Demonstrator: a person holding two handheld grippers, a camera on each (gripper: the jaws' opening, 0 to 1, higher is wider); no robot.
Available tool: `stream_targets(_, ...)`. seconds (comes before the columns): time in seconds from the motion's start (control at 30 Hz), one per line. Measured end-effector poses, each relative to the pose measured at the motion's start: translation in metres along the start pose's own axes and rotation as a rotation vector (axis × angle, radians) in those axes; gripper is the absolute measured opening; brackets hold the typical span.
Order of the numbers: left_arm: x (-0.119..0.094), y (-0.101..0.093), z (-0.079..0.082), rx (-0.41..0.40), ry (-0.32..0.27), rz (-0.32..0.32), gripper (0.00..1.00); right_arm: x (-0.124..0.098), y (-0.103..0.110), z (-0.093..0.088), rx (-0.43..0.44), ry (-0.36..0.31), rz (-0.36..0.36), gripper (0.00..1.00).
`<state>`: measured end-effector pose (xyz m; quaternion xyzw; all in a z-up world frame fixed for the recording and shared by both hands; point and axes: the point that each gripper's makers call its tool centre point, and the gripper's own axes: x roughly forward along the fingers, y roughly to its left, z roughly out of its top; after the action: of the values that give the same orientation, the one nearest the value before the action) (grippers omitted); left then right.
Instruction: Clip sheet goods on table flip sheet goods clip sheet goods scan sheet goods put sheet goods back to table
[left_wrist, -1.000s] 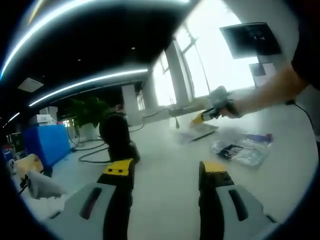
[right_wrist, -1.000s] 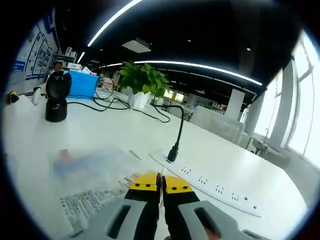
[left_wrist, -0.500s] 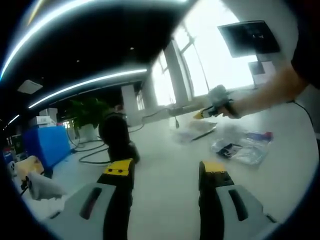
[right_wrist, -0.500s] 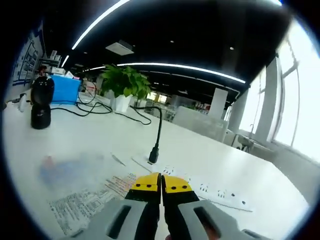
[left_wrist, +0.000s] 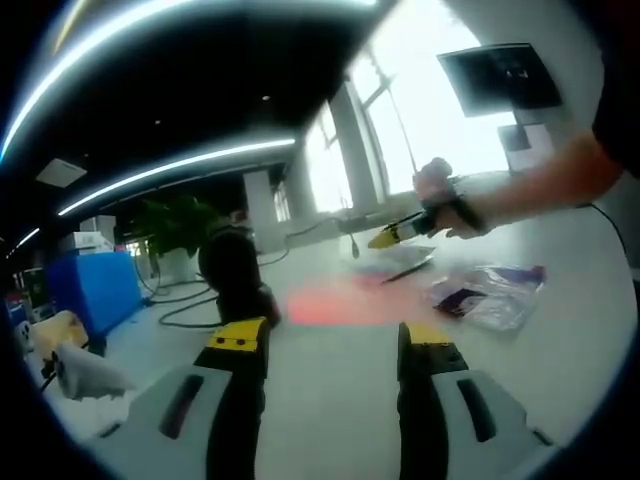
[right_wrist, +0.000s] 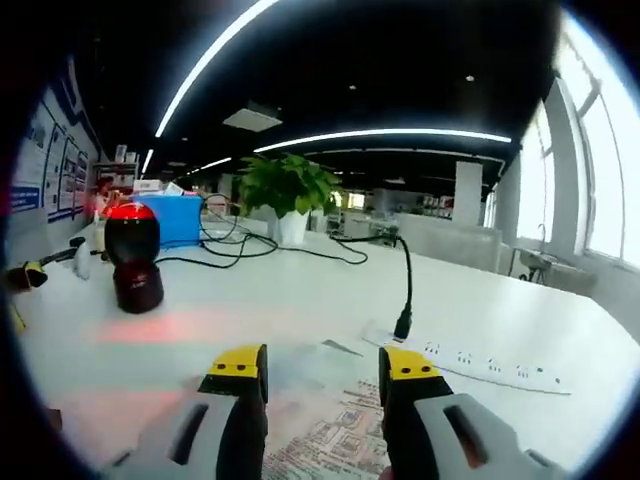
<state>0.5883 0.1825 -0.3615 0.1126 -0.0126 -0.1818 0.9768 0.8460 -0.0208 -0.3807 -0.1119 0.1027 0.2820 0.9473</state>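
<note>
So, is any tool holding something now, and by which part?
Nothing is held. The left tool and the right tool stand open; the printed sheet lies under the right one.

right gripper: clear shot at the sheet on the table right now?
Probably yes. The right gripper is open, the printed sheet lies flat on the table between its jaws, and nothing stands in between.

Both claws gape: left claw (left_wrist: 335, 338), right claw (right_wrist: 323, 362), held level.

potted plant (right_wrist: 285, 190), power strip (right_wrist: 480, 366), blue box (right_wrist: 180, 219)
</note>
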Motion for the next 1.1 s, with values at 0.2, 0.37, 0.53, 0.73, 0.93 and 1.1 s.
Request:
stream_targets(0.2, 0.000, 0.000, 0.000, -0.002, 0.000, 0.004, 0.44, 0.003, -0.003, -0.023, 0.029, 0.054, -0.007, 0.57)
stream_targets(0.37, 0.000, 0.000, 0.000, -0.001, 0.000, 0.003, 0.44, -0.002, -0.004, -0.028, 0.071, 0.048, -0.026, 0.59)
stream_targets(0.53, -0.001, 0.001, 0.000, 0.000, 0.001, 0.003, 0.44, -0.002, -0.005, -0.033, 0.124, 0.058, -0.035, 0.60)
stream_targets(0.73, -0.001, 0.001, 0.000, -0.004, 0.000, 0.005, 0.44, 0.000, -0.008, -0.037, 0.180, 0.091, -0.023, 0.60)
stream_targets(0.93, -0.002, 0.006, 0.002, -0.037, -0.013, 0.015, 0.44, 0.000, -0.006, -0.039, 0.189, 0.118, -0.018, 0.60)
stream_targets(1.1, -0.001, 0.007, 0.002, -0.043, -0.013, 0.021, 0.44, -0.003, -0.004, -0.040, 0.189, 0.117, -0.019, 0.60)
